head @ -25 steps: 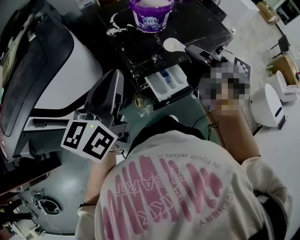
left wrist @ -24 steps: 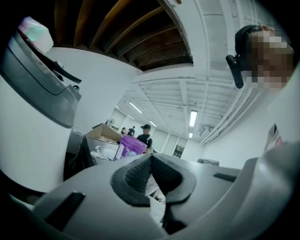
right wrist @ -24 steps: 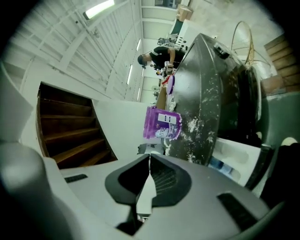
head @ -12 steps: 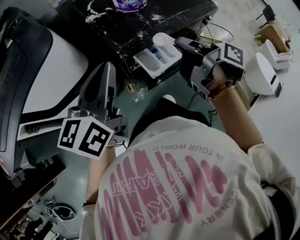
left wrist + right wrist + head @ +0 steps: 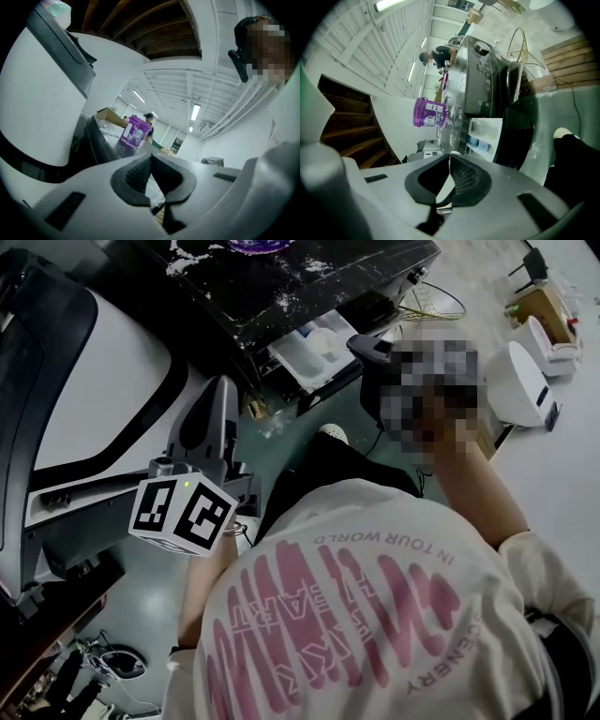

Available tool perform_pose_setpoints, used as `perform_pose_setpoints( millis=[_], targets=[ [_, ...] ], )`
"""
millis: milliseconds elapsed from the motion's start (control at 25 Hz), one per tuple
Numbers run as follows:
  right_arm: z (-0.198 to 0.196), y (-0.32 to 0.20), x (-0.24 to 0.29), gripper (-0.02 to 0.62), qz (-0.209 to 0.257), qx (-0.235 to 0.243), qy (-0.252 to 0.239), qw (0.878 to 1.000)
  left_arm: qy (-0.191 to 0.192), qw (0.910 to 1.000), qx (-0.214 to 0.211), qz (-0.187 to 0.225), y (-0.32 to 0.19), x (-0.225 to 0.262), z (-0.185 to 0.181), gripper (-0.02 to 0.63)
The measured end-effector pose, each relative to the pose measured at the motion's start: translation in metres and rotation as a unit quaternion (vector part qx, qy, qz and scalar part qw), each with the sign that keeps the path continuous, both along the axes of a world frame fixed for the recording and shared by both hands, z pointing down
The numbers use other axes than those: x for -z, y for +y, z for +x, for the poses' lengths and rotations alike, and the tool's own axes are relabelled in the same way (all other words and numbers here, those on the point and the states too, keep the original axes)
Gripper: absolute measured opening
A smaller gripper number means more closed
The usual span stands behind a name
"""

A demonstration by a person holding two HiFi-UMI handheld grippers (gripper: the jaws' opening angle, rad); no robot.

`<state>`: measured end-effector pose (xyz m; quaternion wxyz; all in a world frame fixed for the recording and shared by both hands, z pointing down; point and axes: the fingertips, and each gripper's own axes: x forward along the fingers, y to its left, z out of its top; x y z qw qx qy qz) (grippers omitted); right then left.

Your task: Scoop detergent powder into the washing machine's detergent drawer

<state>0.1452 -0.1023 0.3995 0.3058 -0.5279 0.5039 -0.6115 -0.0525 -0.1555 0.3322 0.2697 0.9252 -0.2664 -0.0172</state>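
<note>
Purple detergent tub (image 5: 136, 131) stands well ahead of the left gripper (image 5: 150, 157), on the black washing machine top (image 5: 281, 287), which is dusted with white powder. That gripper's jaws are pressed together with nothing between them. The white detergent drawer (image 5: 292, 360) juts open just ahead of the right gripper (image 5: 449, 155), whose jaws are clamped on the white scoop (image 5: 324, 339). The scoop's bowl is over the drawer.

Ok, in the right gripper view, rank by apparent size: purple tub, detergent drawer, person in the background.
detergent drawer
purple tub
person in the background
The drawer's lead over the tub is slim, and it sits nearer.
</note>
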Motion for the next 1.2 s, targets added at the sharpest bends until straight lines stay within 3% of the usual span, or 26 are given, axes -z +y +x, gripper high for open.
perform_pose_setpoints(
  millis=[360, 840, 1200],
  targets=[
    [-0.009, -0.005, -0.01, 0.003, -0.021, 0.053, 0.097, 0.994, 0.008, 0.9997, -0.011, -0.02, 0.002, -0.015, 0.012, 0.003],
    [-0.014, -0.012, -0.017, 0.003, -0.045, 0.101, 0.234, 0.966, 0.015, 0.9995, -0.009, -0.028, -0.006, -0.019, 0.006, 0.003],
    [-0.022, -0.015, -0.025, 0.003, -0.066, 0.158, 0.335, 0.927, 0.022, 0.9993, -0.006, -0.029, -0.01, -0.02, 0.001, 0.003]
  ],
)
